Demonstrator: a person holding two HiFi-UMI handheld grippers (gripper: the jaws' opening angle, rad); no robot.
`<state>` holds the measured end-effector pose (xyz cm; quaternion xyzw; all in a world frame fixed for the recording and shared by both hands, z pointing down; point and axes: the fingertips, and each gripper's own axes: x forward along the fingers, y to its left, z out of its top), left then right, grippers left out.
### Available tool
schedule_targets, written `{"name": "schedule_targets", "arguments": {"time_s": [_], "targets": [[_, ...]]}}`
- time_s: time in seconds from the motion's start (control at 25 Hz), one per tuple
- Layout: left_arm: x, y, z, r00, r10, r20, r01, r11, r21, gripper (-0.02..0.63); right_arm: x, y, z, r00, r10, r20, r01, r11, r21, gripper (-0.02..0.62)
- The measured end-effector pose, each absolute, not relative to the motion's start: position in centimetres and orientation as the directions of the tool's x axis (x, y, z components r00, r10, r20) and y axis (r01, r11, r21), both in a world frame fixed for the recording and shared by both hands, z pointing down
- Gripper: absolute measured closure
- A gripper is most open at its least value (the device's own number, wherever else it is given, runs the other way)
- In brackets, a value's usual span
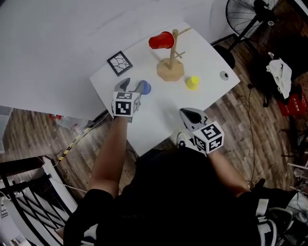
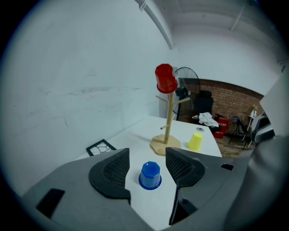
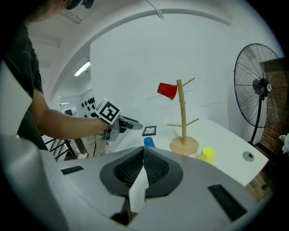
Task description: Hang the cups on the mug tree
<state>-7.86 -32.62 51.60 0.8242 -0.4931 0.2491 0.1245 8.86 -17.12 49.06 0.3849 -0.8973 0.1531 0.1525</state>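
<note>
Near blue cup (image 2: 150,175), left tongs (image 1: 134,85) open, right tongs (image 3: 143,153) shut

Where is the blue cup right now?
In the head view the blue cup stands on the table left of the mug tree, just ahead of the open left tool.

1 black-and-white patterned card (image 1: 120,63) lies flat near the far-left corner of the white table (image 1: 159,115). 1 small grey disc (image 1: 224,75) sits by the table's right corner. A black fan (image 1: 245,13) stands on the wooden floor (image 1: 250,110) beyond.
</note>
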Motion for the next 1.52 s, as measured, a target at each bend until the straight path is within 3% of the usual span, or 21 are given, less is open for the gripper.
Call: {"name": "schedule_targets", "arguments": {"time_s": [0.36, 0.92, 1.0, 1.24, 1.52], "targets": [[-7.0, -33.3, 57.8, 0.347, -0.674, 0.652, -0.831, -0.544, -0.120, 0.330, 10.4, -17.1, 49.9, -0.636, -0.655, 0.408, -0.756, 0.635, -0.159, 0.589], [-6.1, -34.7, 63.0, 0.285, -0.593, 0.753, -0.860, -0.505, -0.072, 0.339, 12.9, -18.4, 50.1, -0.624, -0.649, 0.435, -0.760, 0.634, -0.143, 0.589], [-6.1, -34.5, 63.0, 0.281, -0.595, 0.753, -0.863, -0.499, -0.072, 0.371, 12.9, -18.5, 50.1, -0.628, -0.645, 0.435, -0.756, 0.639, -0.143, 0.589], [-6.5, -34.3, 62.1, 0.282, -0.613, 0.738, -0.873, -0.483, -0.067, 0.374, 12.5, -18.9, 50.0, -0.645, -0.636, 0.423, -0.742, 0.654, -0.148, 0.589], [-6.3, -35.2, 57.9, 0.380, -0.701, 0.604, -0.916, -0.376, 0.141, 0.374, 11.8, -19.2, 49.3, -0.664, -0.630, 0.402, -0.726, 0.672, -0.145, 0.589]]}}
